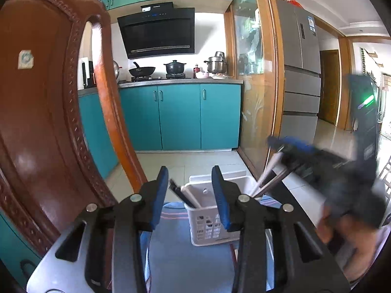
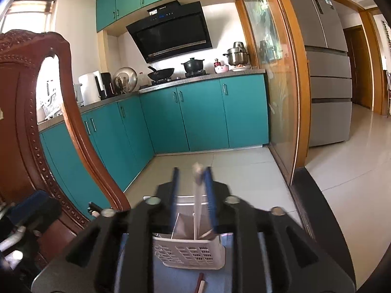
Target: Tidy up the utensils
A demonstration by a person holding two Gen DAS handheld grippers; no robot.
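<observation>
A white slotted utensil basket (image 1: pixel 212 224) stands on the blue mat; it also shows in the right wrist view (image 2: pixel 189 252). Dark-handled utensils (image 1: pixel 182 194) lean out of its left side. My left gripper (image 1: pixel 190 185) is open and empty, just in front of the basket. My right gripper (image 2: pixel 191 183) hovers above the basket with its jaws apart; a pale utensil (image 2: pixel 197 202) rests against the right finger and reaches down into the basket. In the left wrist view the right gripper (image 1: pixel 281 146) is blurred, with the pale utensil (image 1: pixel 267 171) slanting toward the basket.
A carved wooden chair back (image 1: pixel 36 97) fills the left side, also in the right wrist view (image 2: pixel 24 112). A red-and-white utensil (image 2: pixel 200 282) lies on the blue mat (image 1: pixel 185 263) in front of the basket. Teal kitchen cabinets (image 1: pixel 180 117) and a fridge (image 1: pixel 300 73) stand beyond.
</observation>
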